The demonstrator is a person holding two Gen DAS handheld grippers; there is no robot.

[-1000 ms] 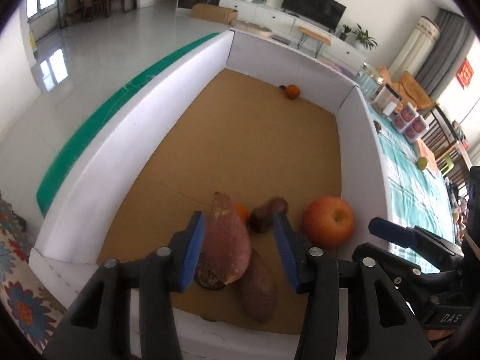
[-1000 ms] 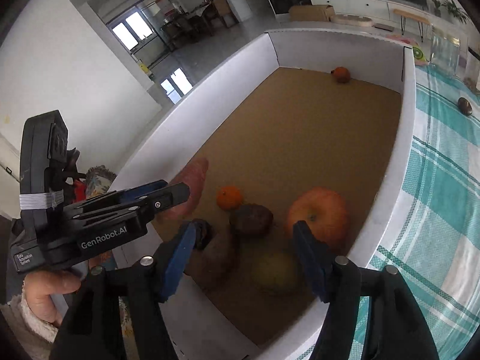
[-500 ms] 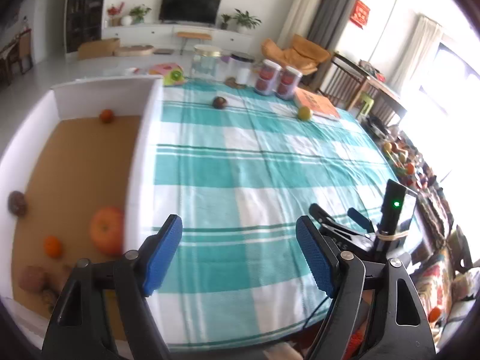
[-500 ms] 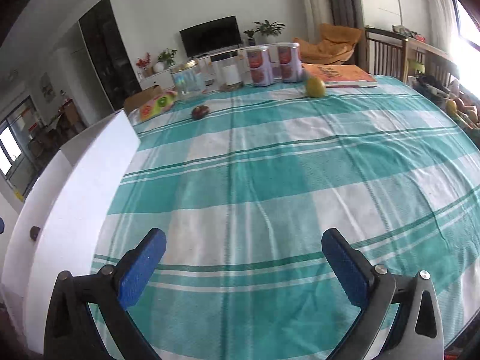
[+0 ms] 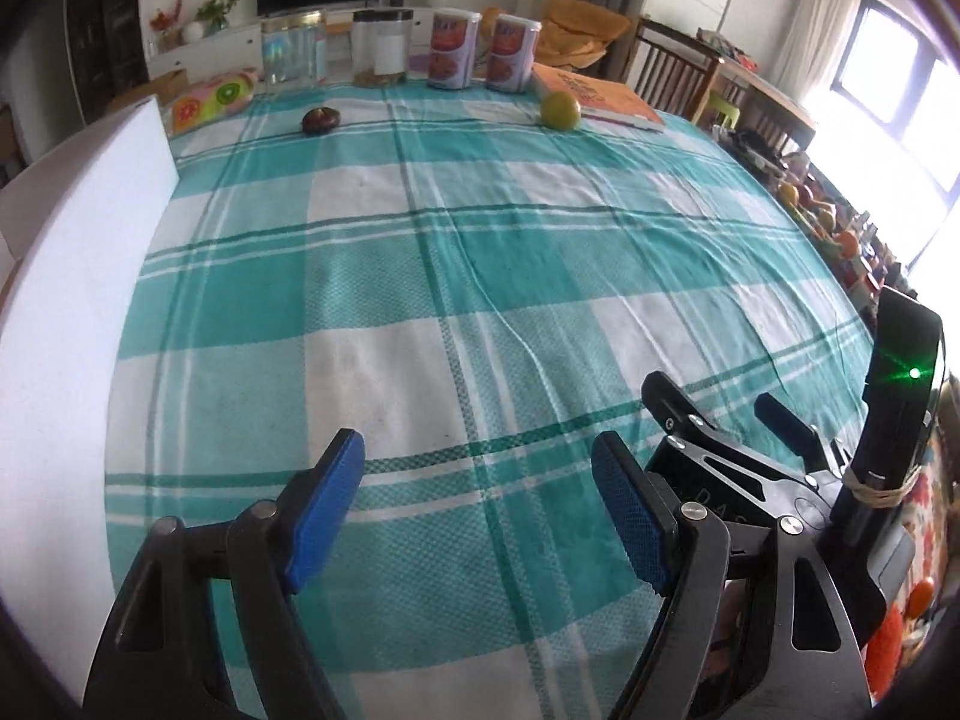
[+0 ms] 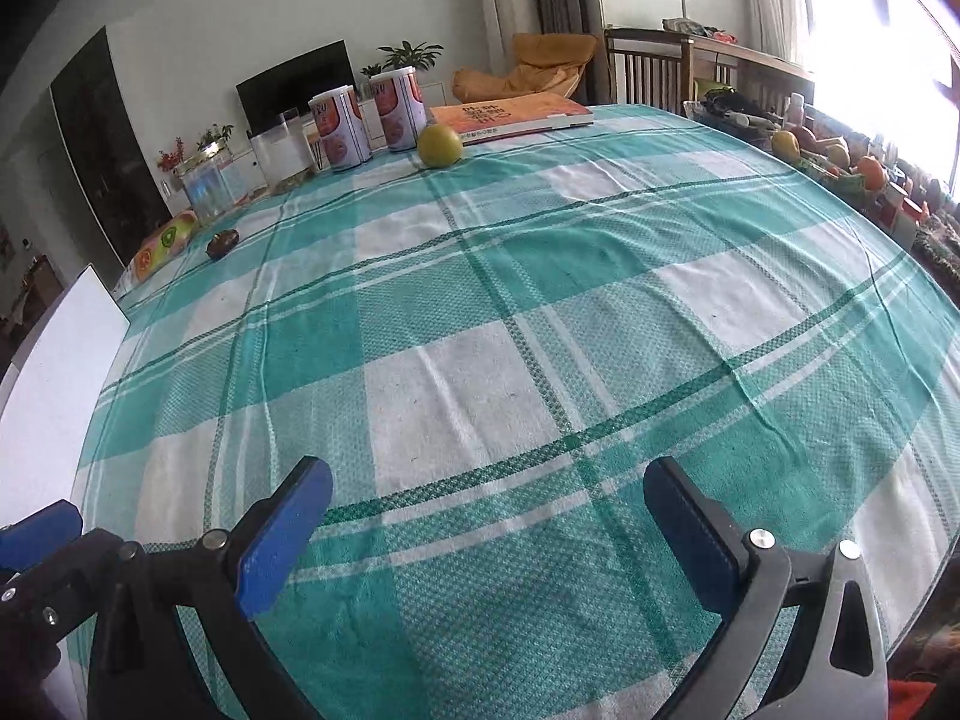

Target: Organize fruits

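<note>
Both grippers — left gripper (image 5: 477, 501) and right gripper (image 6: 489, 534) — gape empty; a green fruit (image 5: 560, 110) and a dark fruit (image 5: 321, 119) wait uncollected on the tabletop (image 5: 480, 276).

Both claws are now hanging over the checked cloth (image 5: 480, 276) of the worktop, no longer above the box (image 5: 72, 300), whose white wall is sitting at the left edge of each view. The left claw (image 5: 478, 477) and right claw (image 6: 487, 504) have just been opening; nothing is lying between their blue pads, where fruits were showing a second ago.
</note>
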